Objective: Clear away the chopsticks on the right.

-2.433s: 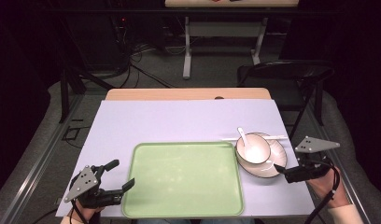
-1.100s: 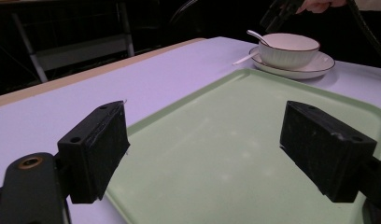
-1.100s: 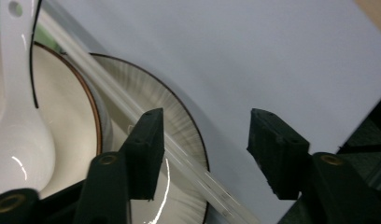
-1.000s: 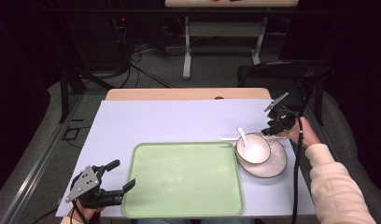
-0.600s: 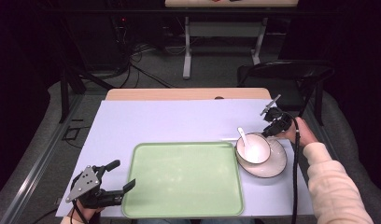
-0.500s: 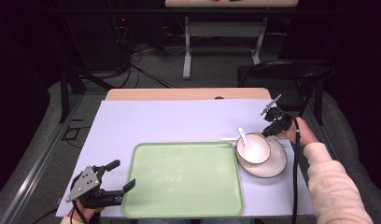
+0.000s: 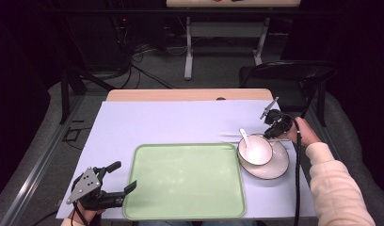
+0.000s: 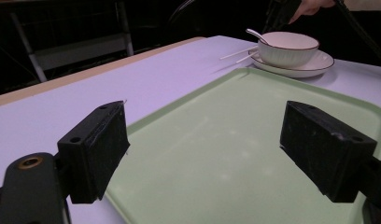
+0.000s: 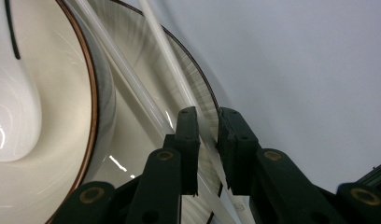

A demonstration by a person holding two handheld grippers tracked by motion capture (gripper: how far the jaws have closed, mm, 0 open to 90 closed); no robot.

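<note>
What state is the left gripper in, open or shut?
Open. The left gripper has its fingers spread wide over the near edge of the tray, with nothing between them.

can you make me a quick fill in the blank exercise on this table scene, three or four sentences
1. The bowl stands on a ____.
2. The spoon rests inside the ____.
3. The left gripper has its jaws spread at the near left corner of the green ____.
4. In the right gripper view, the right gripper has its jaws nearly shut around one white ____ lying across the plate's rim.

Missing words: plate; bowl; tray; chopstick
</note>
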